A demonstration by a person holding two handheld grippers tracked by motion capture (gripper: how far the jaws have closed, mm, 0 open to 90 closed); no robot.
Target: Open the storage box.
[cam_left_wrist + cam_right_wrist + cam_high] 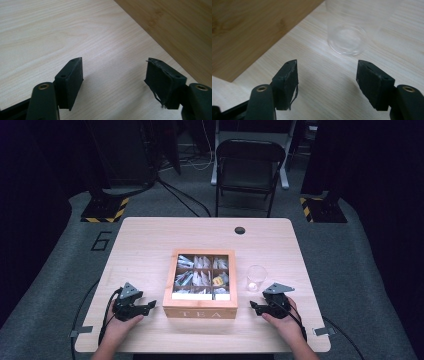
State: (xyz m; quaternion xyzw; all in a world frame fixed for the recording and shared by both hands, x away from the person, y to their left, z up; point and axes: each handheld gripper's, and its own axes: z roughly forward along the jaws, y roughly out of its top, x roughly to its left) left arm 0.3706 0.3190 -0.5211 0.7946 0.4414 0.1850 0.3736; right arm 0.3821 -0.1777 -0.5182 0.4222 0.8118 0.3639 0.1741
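A wooden tea box point(201, 285) marked TEA stands open at the middle of the table, its compartments holding several tea bags. A clear plastic cup point(256, 278) stands upright just right of the box. My left gripper point(151, 305) rests on the table left of the box, jaws apart with nothing between them; the left gripper view has the box's side wall point(175, 27) beyond its pads point(72, 82). My right gripper point(253, 307) rests right of the box, near the cup, open and empty. The cup's base point(347, 40) lies ahead of its pads point(372, 82).
The light wooden table point(145, 245) has a dark round grommet point(240, 230) near its far edge. A folding chair point(248, 167) stands behind the table. Black stand bases with yellow-black tape point(105, 209) sit on the grey floor at both far corners.
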